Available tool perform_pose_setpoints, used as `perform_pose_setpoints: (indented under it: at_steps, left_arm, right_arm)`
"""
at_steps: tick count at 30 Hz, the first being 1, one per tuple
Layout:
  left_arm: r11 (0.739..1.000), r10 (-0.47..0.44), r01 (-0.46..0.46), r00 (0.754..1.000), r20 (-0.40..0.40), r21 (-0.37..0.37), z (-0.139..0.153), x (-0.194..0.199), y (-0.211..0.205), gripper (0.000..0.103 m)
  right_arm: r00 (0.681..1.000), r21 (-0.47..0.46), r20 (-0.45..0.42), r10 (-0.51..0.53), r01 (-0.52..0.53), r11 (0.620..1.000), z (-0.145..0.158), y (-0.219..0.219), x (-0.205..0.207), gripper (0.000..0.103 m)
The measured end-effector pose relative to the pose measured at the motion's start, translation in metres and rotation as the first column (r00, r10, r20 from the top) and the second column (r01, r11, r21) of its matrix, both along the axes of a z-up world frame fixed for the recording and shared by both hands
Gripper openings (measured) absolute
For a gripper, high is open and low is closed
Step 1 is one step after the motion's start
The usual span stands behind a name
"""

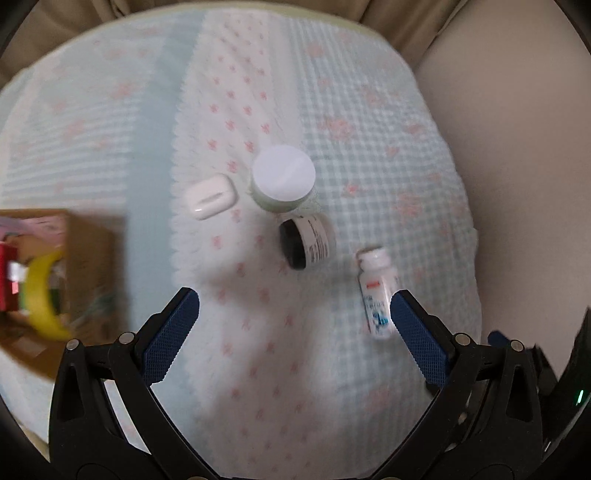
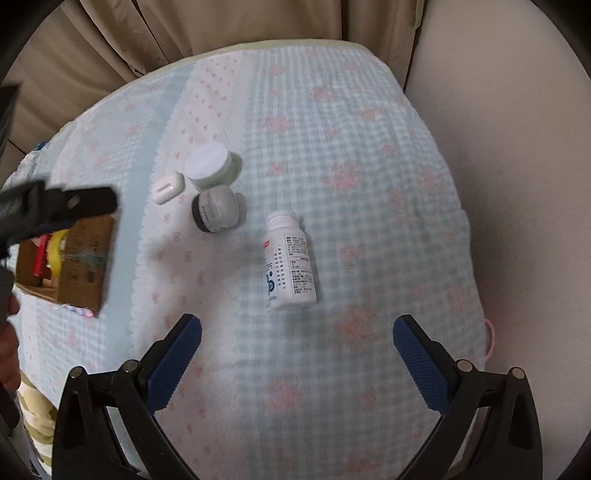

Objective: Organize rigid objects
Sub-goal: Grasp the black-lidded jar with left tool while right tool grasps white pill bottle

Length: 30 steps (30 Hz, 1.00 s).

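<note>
A white-lidded green jar (image 1: pixel 282 179) (image 2: pixel 212 166) stands upright on the blanket. A white earbud case (image 1: pixel 210 196) (image 2: pixel 167 187) lies left of it. A small grey jar with a black lid (image 1: pixel 306 240) (image 2: pixel 218 213) lies on its side. A white pill bottle (image 1: pixel 375 291) (image 2: pixel 290 260) lies flat. My left gripper (image 1: pixel 293 310) is open and empty, hovering above the blanket near the bottle. My right gripper (image 2: pixel 297 336) is open and empty, just short of the pill bottle.
A cardboard box (image 1: pixel 74 273) (image 2: pixel 81 262) holding a yellow roll and red items sits at the left. The left gripper's body (image 2: pixel 55 206) crosses above it in the right wrist view. The light blue checked blanket (image 2: pixel 351 147) covers a table, with curtains (image 2: pixel 184 29) behind.
</note>
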<state>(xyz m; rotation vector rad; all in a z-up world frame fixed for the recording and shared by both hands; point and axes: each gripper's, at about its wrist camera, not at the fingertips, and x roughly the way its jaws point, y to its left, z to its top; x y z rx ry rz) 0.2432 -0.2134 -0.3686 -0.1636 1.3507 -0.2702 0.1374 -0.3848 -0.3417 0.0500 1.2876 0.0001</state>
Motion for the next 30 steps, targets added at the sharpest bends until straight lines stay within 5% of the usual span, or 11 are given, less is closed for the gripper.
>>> perform_pose_setpoints:
  at_steps: [9,11,18,22,25,26,30]
  left_arm:
    - [0.998,0.058,-0.058,0.992,-0.116,-0.002,-0.087,0.041,-0.025,0.1]
    - [0.998,0.064,-0.064,0.989,-0.135,0.002,-0.098,0.045,-0.029,0.09]
    - [0.996,0.093,-0.091,0.987,-0.133,0.024,-0.113,0.054,-0.035,0.086]
    - [0.995,0.096,-0.093,0.985,-0.142,0.028,-0.118,0.059,-0.038,0.069]
    - [0.997,0.074,-0.071,0.989,-0.126,0.025,-0.115,0.059,-0.044,0.054]
    - [0.998,0.061,-0.056,0.991,-0.121,0.043,-0.114,0.059,-0.047,0.054]
    - [0.998,0.046,-0.04,0.992,-0.115,0.048,-0.116,0.067,-0.058,0.053]
  right_arm:
    - [0.999,-0.005,-0.02,0.049,-0.049,0.999,-0.063,0.004,0.036,0.097]
    - [0.997,0.001,-0.042,0.066,-0.066,0.998,-0.077,0.007,0.044,0.092]
    - [0.99,0.003,-0.115,0.082,-0.082,0.997,-0.111,0.016,0.059,0.076]
    - [0.987,-0.026,-0.136,0.09,-0.094,0.995,-0.119,0.024,0.065,0.073]
    - [0.985,-0.046,-0.152,0.078,-0.086,0.995,-0.123,0.026,0.072,0.058]
    - [0.983,-0.051,-0.167,0.071,-0.081,0.995,-0.126,0.027,0.075,0.048]
    - [0.982,-0.074,-0.175,0.07,-0.084,0.994,-0.129,0.032,0.077,0.047]
